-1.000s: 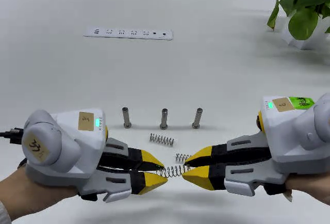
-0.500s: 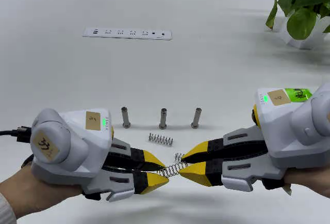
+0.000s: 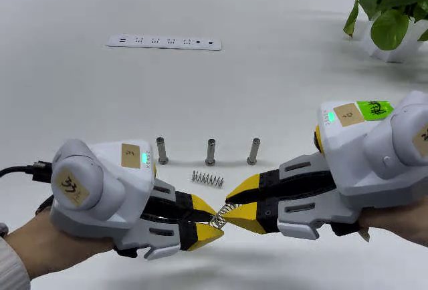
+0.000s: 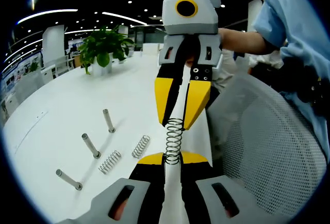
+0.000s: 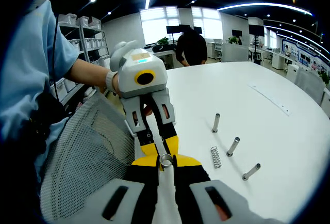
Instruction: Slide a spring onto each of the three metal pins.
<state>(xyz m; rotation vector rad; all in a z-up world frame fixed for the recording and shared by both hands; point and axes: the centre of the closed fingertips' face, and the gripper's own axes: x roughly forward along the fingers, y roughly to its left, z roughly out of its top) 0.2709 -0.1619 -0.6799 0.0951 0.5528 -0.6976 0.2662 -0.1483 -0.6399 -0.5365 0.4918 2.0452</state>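
Note:
Three metal pins stand upright in a row on the white table: left pin, middle pin, right pin. A spring hangs above the table, spanning the two grippers tip to tip. My left gripper is shut on its near end. My right gripper is closed on the other end, which appears end-on as a ring between its yellow tips. A loose spring lies in front of the pins. In the left gripper view a second loose spring lies beside the first.
A white power strip lies far back on the table. A potted plant stands at the back right corner. A mesh office chair stands off the table's near edge.
My right gripper has moved left toward the left one, so less of the held spring shows between the tips. The loose spring near the right jaws is now covered by that gripper.

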